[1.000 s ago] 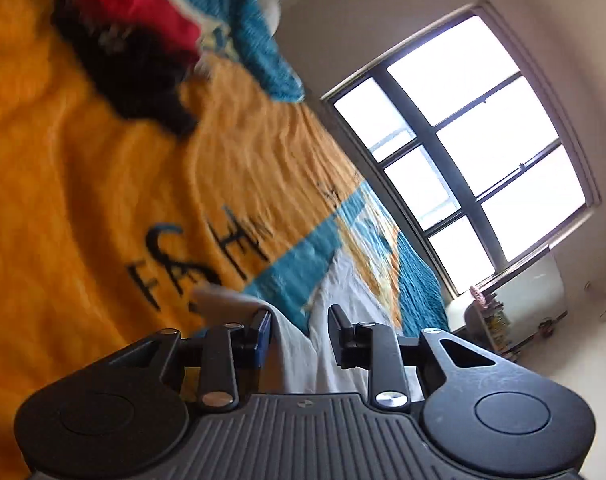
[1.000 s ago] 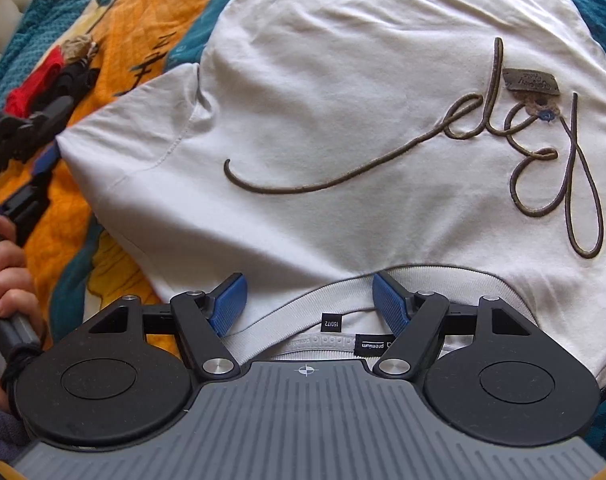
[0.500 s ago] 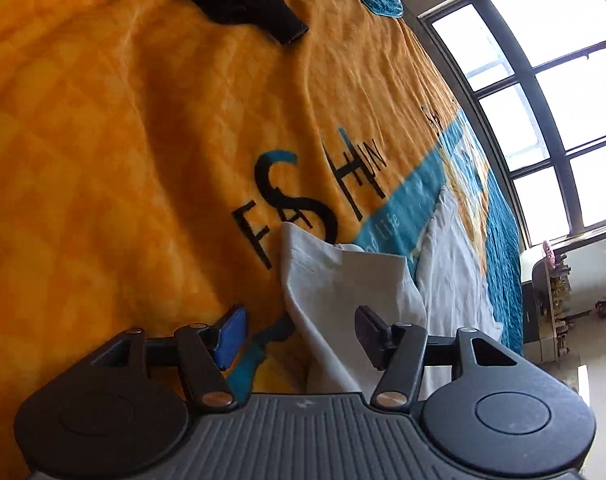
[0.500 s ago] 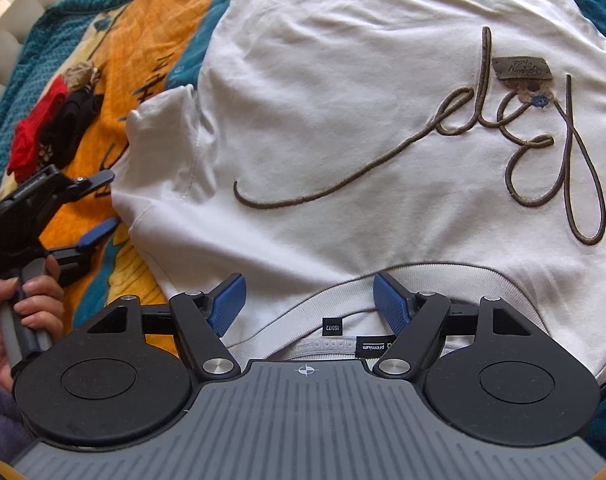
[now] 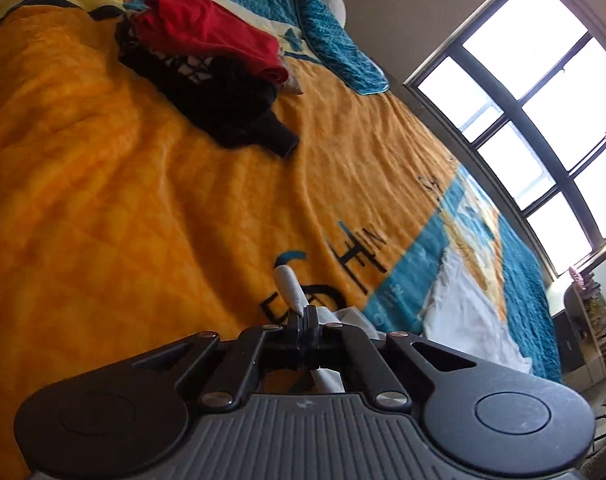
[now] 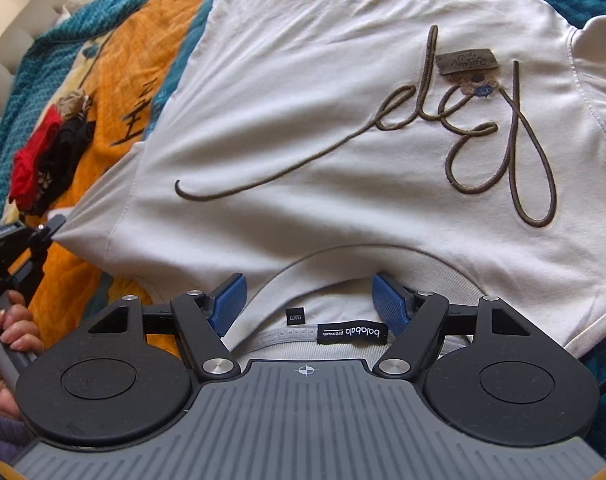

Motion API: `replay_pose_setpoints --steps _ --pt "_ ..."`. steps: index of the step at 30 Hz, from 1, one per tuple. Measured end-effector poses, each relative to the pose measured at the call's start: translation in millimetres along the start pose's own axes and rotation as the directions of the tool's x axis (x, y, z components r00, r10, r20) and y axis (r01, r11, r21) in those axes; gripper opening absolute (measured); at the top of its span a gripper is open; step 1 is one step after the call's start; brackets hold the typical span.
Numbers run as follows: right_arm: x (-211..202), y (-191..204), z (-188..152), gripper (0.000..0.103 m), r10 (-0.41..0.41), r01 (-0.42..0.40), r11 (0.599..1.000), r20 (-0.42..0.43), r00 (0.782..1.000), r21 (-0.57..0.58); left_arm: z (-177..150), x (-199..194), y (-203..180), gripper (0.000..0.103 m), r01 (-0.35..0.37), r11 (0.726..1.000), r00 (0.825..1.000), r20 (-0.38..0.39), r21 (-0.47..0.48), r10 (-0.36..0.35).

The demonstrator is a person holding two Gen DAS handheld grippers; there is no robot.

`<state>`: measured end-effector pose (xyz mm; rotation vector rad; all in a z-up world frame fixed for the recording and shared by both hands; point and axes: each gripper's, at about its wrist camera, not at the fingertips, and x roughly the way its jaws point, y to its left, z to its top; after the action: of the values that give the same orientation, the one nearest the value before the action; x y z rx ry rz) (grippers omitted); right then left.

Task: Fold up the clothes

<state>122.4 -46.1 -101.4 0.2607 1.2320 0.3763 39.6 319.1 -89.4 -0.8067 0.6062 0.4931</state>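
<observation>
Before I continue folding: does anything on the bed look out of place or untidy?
Yes. A red and black clothes pile lies crumpled, unfolded, on the orange blanket, apart from the white T-shirt. The shirt itself lies flat, one sleeve pinched in the left gripper.

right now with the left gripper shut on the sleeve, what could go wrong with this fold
1. The left gripper pinches only a thin edge of the sleeve; a pull may slip it free.
2. The right gripper is open around the collar, not gripping, so the shirt may drag sideways and wrinkle.
3. The red and black pile lies near; a wide swing could catch it.
</observation>
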Motion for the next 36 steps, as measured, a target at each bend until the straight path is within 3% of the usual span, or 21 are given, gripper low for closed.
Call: replay_pose_setpoints --steps 4,6,10,12,14,17,18,21,24,28,33,36 --pt "-16.1 -3.5 -0.8 0.075 0.014 -0.014 1.000 0.024 1.000 0.003 -7.3 10.2 4.6 0.010 -0.070 0.997 0.993 -0.092 0.019 0.072" --pt "-37.8 -10.4 -3.0 0.075 0.023 -0.023 1.000 0.064 0.998 0.000 -8.0 -4.7 -1.4 0.028 -0.090 0.994 0.992 -0.079 0.062 0.095" --pt "-81.0 -35.5 -13.3 0.076 -0.006 0.005 1.000 0.118 0.993 0.008 -30.7 -47.0 -27.0 0.032 0.016 0.976 0.988 -0.155 0.219 0.019" --pt "-95.6 -48.2 -20.5 0.076 -0.032 0.030 0.999 0.134 0.990 0.015 -53.0 -63.3 -45.8 0.036 0.147 0.949 0.964 -0.257 0.280 -0.073" --pt "-104.5 -63.7 -28.7 0.076 -0.062 0.055 0.997 0.147 0.987 0.047 -78.3 -69.5 -63.9 0.038 0.255 0.920 0.921 -0.365 0.297 -0.138" --pt "-107.4 -84.7 -39.5 0.073 -0.099 0.084 0.991 0.149 0.984 0.106 -107.1 -69.0 -82.1 0.041 0.312 0.912 0.874 -0.456 0.266 -0.166" --pt "-105.5 -88.4 -41.4 0.072 -0.096 0.079 0.990 0.137 0.986 0.121 -114.6 -68.2 -87.2 0.043 0.317 0.909 0.870 -0.463 0.270 -0.166" --pt "-100.4 -95.3 -46.3 0.072 -0.082 0.066 0.987 0.109 0.991 0.146 -130.1 -64.2 -98.6 0.044 0.264 0.918 0.880 -0.464 0.296 -0.103" --pt "-99.6 -94.5 -49.7 0.072 -0.063 0.048 0.990 0.111 0.992 0.136 -131.8 -64.0 -95.2 0.044 0.231 0.938 0.876 -0.474 0.257 -0.086" --pt "-102.4 -106.6 -50.0 0.072 -0.006 -0.017 0.980 0.117 0.993 0.197 -122.9 -66.5 -85.3 0.044 0.217 0.965 0.872 -0.474 0.151 -0.122" --pt "-96.1 -127.6 -50.7 0.064 0.068 -0.097 0.940 0.100 0.993 0.326 -128.5 -51.7 -82.8 0.042 0.222 0.975 0.834 -0.523 0.029 -0.174" --pt "-85.8 -140.3 -51.9 0.063 0.116 -0.151 0.895 0.108 0.987 0.420 -132.5 -38.5 -84.7 0.041 0.228 0.973 0.830 -0.520 -0.019 -0.205"
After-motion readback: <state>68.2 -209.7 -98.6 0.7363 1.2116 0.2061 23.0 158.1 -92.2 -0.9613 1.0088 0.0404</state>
